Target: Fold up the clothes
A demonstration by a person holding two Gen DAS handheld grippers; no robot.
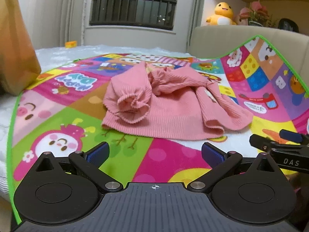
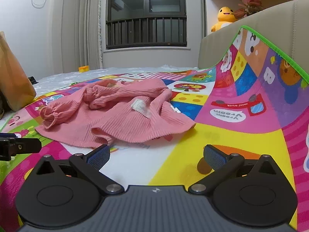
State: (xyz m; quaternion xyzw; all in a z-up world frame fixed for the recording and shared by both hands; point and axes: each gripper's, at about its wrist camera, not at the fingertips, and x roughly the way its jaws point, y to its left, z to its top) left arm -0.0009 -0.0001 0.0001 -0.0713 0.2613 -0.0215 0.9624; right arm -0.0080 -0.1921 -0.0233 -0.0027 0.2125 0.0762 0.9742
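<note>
a yellow plush duck (image 1: 222, 13) sits above the colourful play mat (image 1: 173, 160).

Left gripper (image 1: 155, 152) low and level, jaws spread wide, empty. Right gripper (image 2: 156, 155) just beside it, likewise wide apart, empty.

Each claw, left (image 1: 155, 152) and right (image 2: 156, 154), is matte black with round pivot discs, silver screws and blue ribbed pads (image 1: 97, 153); one side reads "DAS".
</note>
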